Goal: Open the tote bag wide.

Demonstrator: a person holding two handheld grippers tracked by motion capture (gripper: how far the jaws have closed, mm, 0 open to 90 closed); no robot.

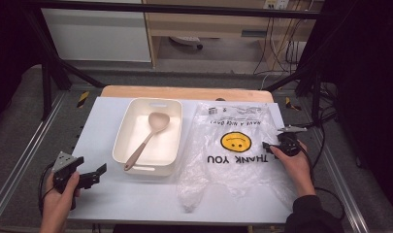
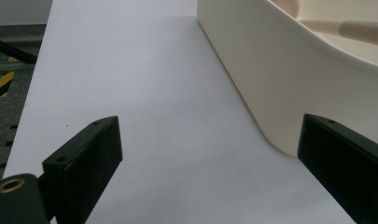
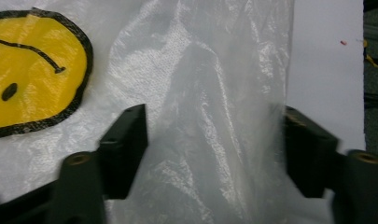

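On the white sheet covering the table (image 1: pixel 136 194), my left gripper (image 1: pixel 90 177) sits near the front left corner, held in my left hand (image 1: pixel 58 194). Its two black jaws stand wide apart with nothing between them but bare sheet. From the left gripper view, that gripper (image 2: pixel 210 163) points along the sheet past the rounded near corner of the cream rectangular plastic tub (image 2: pixel 270 84), which lies just beside my right-hand jaw; I cannot tell whether the jaw touches it.

That tub (image 1: pixel 123 141) stands left of centre, and a beige long-handled spoon (image 1: pixel 145 141) lies inside it, bowl toward the far end and handle slanting over the near rim.

To the right of the tub, a thin clear plastic shopping bag (image 1: pixel 204 165) is spread flat, printed with a yellow smiley face (image 1: pixel 235 141) and the words THANK YOU, its handles trailing toward me.

My right gripper (image 1: pixel 269 147), held in my right hand (image 1: pixel 296 165), is at the bag's right edge. In the right gripper view, my right gripper (image 3: pixel 214 140) has its jaws spread apart, and a raised, crinkled fold of the bag (image 3: pixel 214 93) stands between them, not yet pinched. The smiley face (image 3: pixel 32 70) lies off to the left there.
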